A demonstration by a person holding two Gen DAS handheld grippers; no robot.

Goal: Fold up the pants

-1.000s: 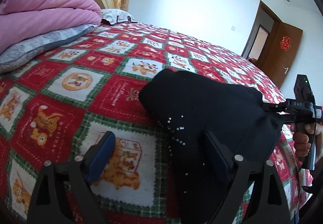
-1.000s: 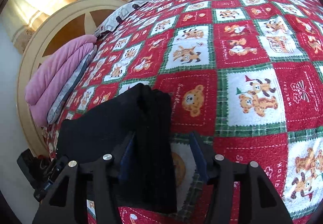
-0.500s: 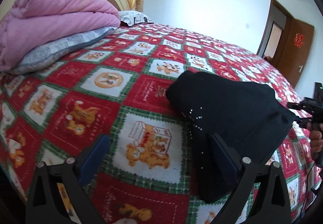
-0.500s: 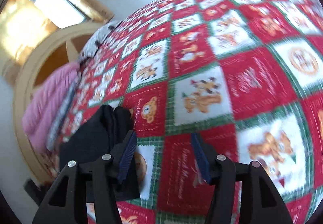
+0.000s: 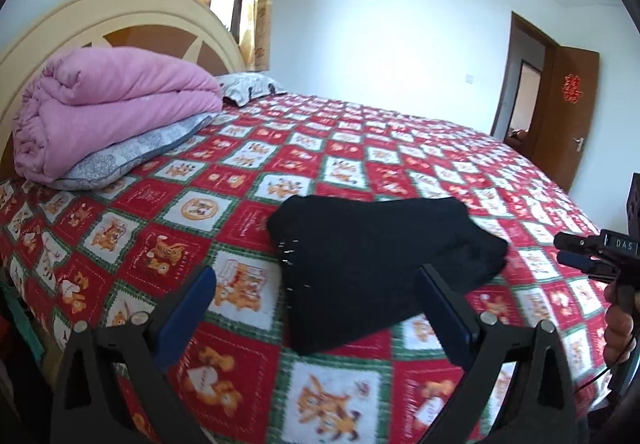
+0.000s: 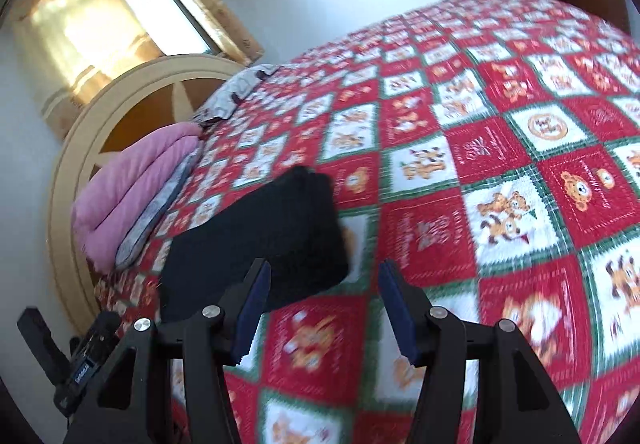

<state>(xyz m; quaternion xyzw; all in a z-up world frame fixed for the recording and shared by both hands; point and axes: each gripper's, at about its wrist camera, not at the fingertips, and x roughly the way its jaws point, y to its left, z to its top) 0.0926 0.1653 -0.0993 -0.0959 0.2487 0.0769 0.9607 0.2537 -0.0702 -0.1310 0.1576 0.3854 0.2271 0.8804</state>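
The black pants (image 5: 372,268) lie folded, soft and light, on the bed (image 5: 420,148), best pinched at a thick near edge, while the left tool (image 5: 316,308) and right tool (image 6: 324,304) both gape empty.

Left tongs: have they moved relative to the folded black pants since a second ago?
Yes. The left tongs have backed away and risen; the folded black pants now lie clear beyond their tips, on the quilt.

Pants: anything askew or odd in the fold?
Mostly tidy. The black pants lie folded in a compact bundle on the quilt, but the bundle is uneven: the end by the right hand-held gripper is bulkier, with layers bulging out instead of lining up.
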